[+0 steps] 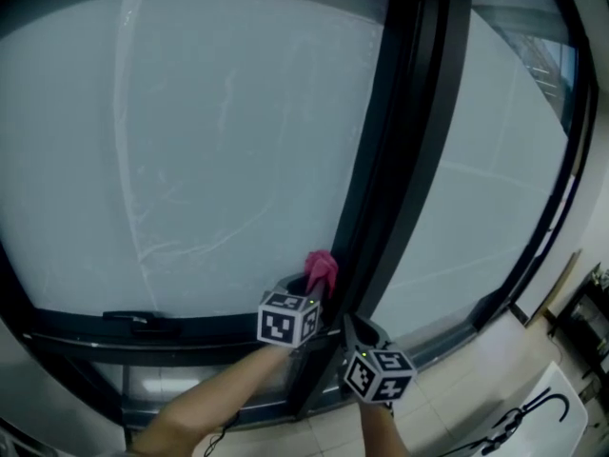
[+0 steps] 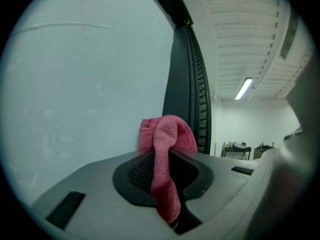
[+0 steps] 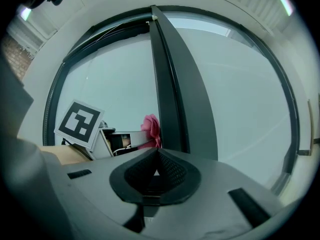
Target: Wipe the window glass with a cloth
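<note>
Window glass (image 1: 190, 141) fills your view as 2 big panes, streaked with faint smears, split by a dark upright frame post (image 1: 400, 160). Your left gripper (image 2: 162, 156) sits low at the left pane's bottom right corner, just beside that post. Its jaws are clamped on the pink cloth (image 2: 167, 134), which bunches above the tips while a tail hangs down between them. You cannot tell whether the cloth touches the glass. Your right gripper (image 3: 156, 156) hovers close beside the left one, before the post, jaws pressed together on nothing.
</note>
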Tool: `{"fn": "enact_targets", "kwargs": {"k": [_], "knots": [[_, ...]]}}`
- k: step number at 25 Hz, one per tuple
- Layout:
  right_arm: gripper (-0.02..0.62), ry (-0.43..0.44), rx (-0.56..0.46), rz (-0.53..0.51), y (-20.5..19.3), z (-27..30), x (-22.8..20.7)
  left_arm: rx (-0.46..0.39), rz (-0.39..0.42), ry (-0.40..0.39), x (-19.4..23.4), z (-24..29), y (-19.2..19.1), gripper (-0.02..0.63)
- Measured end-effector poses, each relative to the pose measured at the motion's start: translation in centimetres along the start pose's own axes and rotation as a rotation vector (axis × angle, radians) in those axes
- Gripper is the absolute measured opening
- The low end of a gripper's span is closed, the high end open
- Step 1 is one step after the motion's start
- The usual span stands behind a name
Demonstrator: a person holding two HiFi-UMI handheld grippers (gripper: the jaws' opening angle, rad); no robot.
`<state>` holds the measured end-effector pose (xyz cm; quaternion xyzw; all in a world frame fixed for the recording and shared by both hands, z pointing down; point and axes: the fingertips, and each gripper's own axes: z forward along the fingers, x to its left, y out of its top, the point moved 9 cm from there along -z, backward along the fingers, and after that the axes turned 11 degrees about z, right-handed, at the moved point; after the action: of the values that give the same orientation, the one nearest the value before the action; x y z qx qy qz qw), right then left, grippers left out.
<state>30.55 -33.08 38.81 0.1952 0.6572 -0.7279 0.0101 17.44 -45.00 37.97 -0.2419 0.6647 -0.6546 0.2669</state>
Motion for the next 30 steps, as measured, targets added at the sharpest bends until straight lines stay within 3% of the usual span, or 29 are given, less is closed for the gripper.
{"fn": "enact_targets", "kwargs": {"k": [5, 12, 22, 30], "knots": [[0.002, 0.008, 0.002, -0.003, 0.1, 0.5, 0.1, 0.003, 0.065, 0.078, 0.9, -0.8, -0.1, 0.052], [0.002, 0.058, 0.024, -0.011, -0.4, 1.5, 1.9, 0.012, 0.074, 0.168, 2.5, -3.3, -0.3, 0.052], [0.002, 0.171, 0.043, -0.035, -1.2, 3.6, 7.0, 0.016, 0.083, 0.287, 6.6, -8.8, -0.4, 0.052], [0.002, 0.279, 0.060, -0.055, -2.0, 5.0, 12.4, 0.016, 0.102, 0.425, 10.0, -15.2, -0.5, 0.052]]}}
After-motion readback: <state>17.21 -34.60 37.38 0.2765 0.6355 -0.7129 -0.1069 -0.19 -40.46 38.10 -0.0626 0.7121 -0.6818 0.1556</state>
